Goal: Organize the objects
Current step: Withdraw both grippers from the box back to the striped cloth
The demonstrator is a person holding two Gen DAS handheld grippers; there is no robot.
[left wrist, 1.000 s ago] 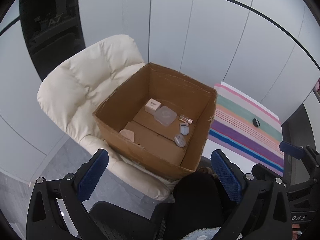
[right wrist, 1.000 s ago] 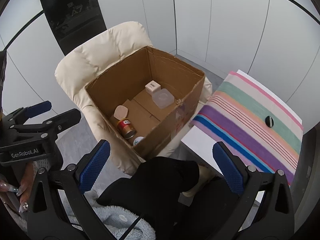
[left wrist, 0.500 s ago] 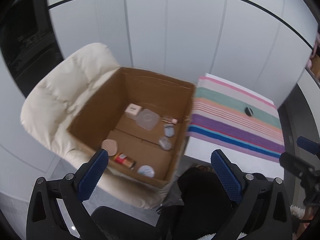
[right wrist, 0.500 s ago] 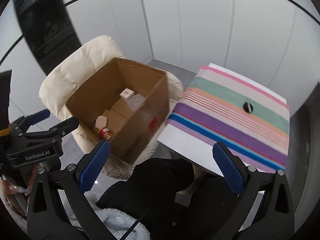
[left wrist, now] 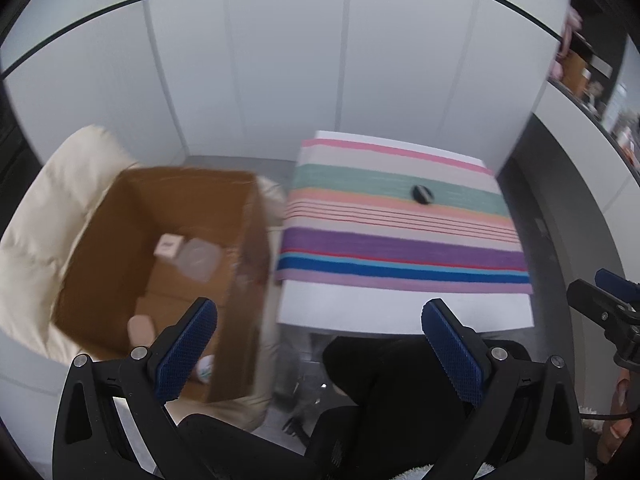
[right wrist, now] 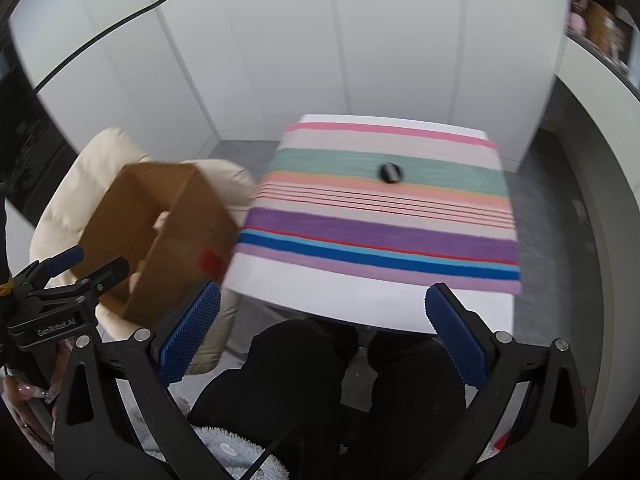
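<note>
At the frame's centre right, on the striped cloth (right wrist: 380, 220), lies the last small black disc (right wrist: 391, 172). We hold both the left gripper (left wrist: 320, 344) and the right gripper (right wrist: 320, 336) spread and empty, likely to carry it to the box (left wrist: 132, 240) at left.

"GenRobot.AI" in white on the left claw (right wrist: 64, 264) body
</note>
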